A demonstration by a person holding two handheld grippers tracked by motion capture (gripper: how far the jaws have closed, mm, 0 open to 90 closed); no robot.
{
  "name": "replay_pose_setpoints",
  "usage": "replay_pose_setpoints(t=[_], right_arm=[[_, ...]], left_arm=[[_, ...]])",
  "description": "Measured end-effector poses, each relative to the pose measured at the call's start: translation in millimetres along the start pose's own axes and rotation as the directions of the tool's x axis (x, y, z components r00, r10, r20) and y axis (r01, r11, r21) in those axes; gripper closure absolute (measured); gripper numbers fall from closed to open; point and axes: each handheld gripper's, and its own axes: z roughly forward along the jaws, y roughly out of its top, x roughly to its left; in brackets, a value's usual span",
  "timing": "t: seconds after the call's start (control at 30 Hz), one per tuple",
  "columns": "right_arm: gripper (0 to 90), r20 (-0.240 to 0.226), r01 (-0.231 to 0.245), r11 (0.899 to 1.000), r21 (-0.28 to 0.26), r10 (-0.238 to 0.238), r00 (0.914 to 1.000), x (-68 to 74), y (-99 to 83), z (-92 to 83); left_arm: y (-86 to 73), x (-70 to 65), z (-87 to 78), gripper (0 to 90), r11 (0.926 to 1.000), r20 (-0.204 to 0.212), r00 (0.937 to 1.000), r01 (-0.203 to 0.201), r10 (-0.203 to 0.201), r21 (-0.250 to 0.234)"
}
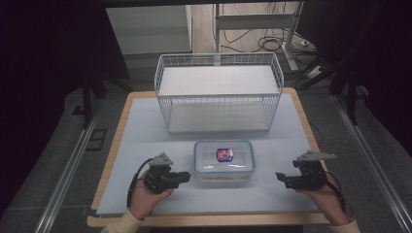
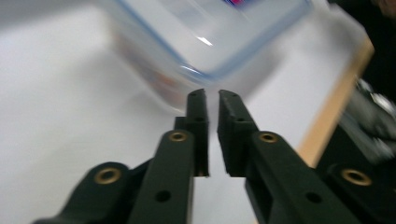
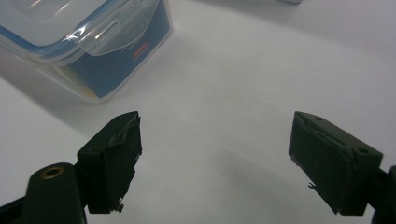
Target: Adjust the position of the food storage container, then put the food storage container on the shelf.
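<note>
Risk check: lidded box between two grippers, nothing gripped.
Nearest, left gripper [image 1: 183, 176] low on the surface [image 1: 145, 131], fingers [image 2: 198, 116] nearly closed on nothing, tips just beside the left wall of the clear container [image 1: 224, 160]; a push from here would likely slide it, not lift it. Right gripper [image 1: 281, 176] well apart on the other side, fingers [image 3: 114, 154] spread wide and empty. Lid tab [image 3: 109, 35] looks latched, smooth walls, slip likely under a one-sided pinch. Farther back, wire basket [image 1: 218, 92], empty.
</note>
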Motion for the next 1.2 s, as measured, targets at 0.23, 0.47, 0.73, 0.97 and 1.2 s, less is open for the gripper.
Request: replay_pose_setpoints(t=[0.23,0.47,0.73,0.97,1.2], right_arm=[[17.2,0.003,-0.002,1.0,-0.002,0.002,1.0,0.3,0.3,1.6],[16.4,-0.016,0.011,1.0,-0.027,-0.011,0.9998,1.6,1.1,1.3],[14.8,-0.087,-0.013,0.998,-0.062,0.008,0.9962,2.3,6.1,0.2],[14.8,-0.106,-0.025,0.997,-0.072,0.017,0.9943,2.3,15.4,1.7],[14.8,-0.109,-0.018,0.997,-0.069,0.01,0.9939,5.7,16.7,3.2]], left_arm=[[1.8,21.4,-3.9,58.8,0.9963,-0.049,0.9952,0.083,-0.084,-0.022],[6.3,24.5,1.4,25.9,0.9899,-0.071,0.9876,0.138,-0.14,-0.029],[16.9,27.1,6.8,16.8,0.9849,-0.056,0.984,0.166,-0.169,-0.049],[23.2,29.7,10.6,15.2,0.9828,-0.051,0.9823,0.178,-0.18,-0.049],[33.3,33.0,23.8,12.9,0.9685,0.013,0.9692,0.246,-0.246,-0.038]])
